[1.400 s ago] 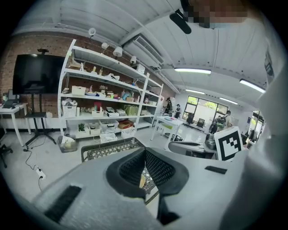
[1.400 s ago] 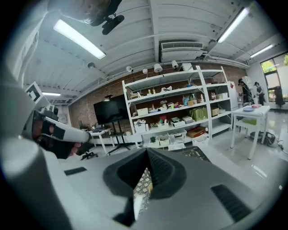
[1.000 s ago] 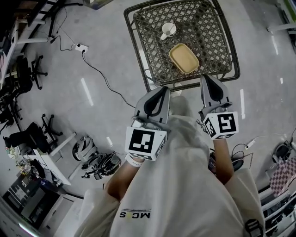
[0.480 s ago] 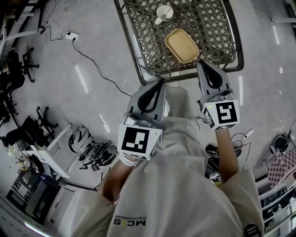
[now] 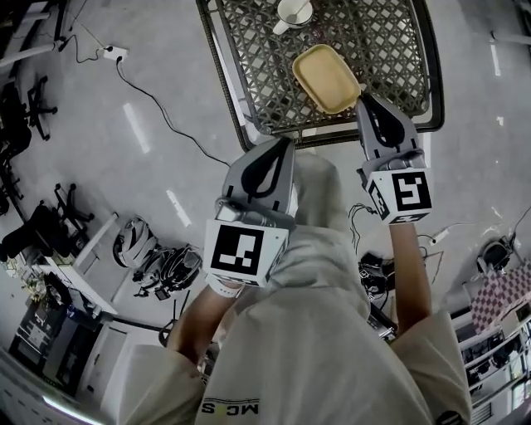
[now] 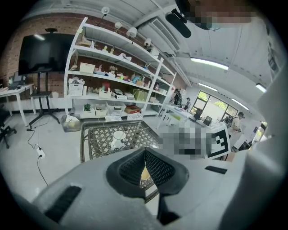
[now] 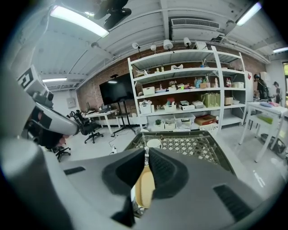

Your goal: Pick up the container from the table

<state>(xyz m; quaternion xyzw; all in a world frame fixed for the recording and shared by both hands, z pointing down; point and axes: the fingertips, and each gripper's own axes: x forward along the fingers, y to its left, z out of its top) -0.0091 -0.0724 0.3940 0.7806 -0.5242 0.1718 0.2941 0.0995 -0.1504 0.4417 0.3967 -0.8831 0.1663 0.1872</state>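
A shallow beige container (image 5: 326, 77) lies on the lattice table (image 5: 398, 50) near its front edge, with a white cup (image 5: 294, 12) behind it. My right gripper (image 5: 365, 98) is shut and empty, its tip just short of the container's near right corner. My left gripper (image 5: 284, 143) is shut and empty too, hanging over the floor in front of the table's edge. In the right gripper view the container (image 7: 145, 186) shows below the closed jaws, the cup (image 7: 153, 143) beyond. The left gripper view shows the cup (image 6: 118, 136) on the table (image 6: 96, 139).
A cable and power strip (image 5: 116, 52) run over the grey floor at left. Office chairs (image 5: 33, 224) and helmets with gear (image 5: 158, 266) lie at the lower left. Tall shelves (image 7: 189, 103) stand behind the table.
Both grippers have moved forward towards the table. The container and cup now sit nearer the top of the head view, and the right tip has come close to the container.
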